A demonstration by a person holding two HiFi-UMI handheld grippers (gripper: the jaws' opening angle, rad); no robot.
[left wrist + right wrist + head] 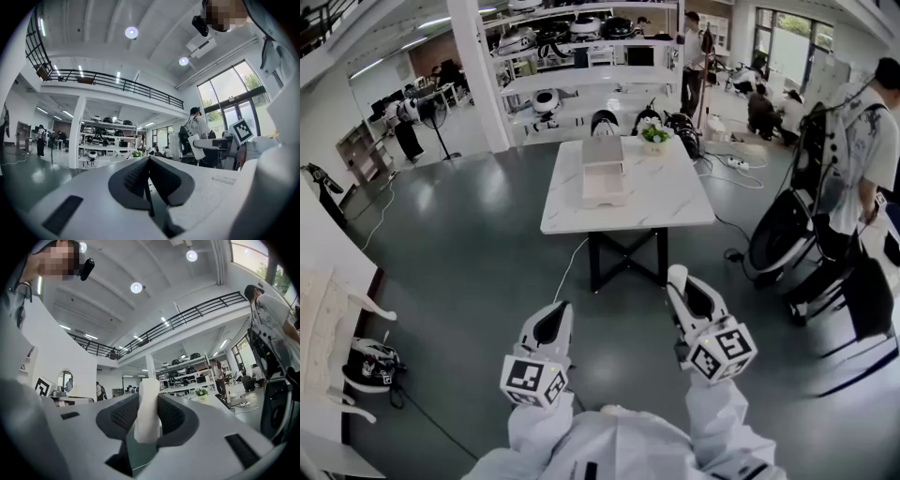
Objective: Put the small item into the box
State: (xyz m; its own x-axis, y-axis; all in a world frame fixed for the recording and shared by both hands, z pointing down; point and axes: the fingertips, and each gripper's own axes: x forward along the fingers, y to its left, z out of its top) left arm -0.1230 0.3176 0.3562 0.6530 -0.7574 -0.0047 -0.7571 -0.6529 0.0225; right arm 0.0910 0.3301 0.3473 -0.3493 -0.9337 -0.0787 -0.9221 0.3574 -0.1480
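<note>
Small item (149,408), a pale upright piece, was pinched between the pads of the right gripper (679,277), with its top standing clear above the jaws. The left gripper (560,309) had its jaws pressed together with nothing between them. Both tools were held level and side by side, near the person's body.

The box (603,178) sat on the white table (675,202), far from the grippers across a stretch of grey floor (469,262), with a small plant (654,136) just beyond it at the table's far edge.

The main risk looked like losing the item on the way. Only its lower part was caught, so a jolt or a quick swing could have tipped it or let it slide out. A cable (572,267) trailed over the floor near the table's legs, and a bystander (862,159) stood to the right, so either might have forced a sudden correction. From this far, how the box opened could not be read, so a misjudged approach might have dropped the piece on the tabletop instead.
</note>
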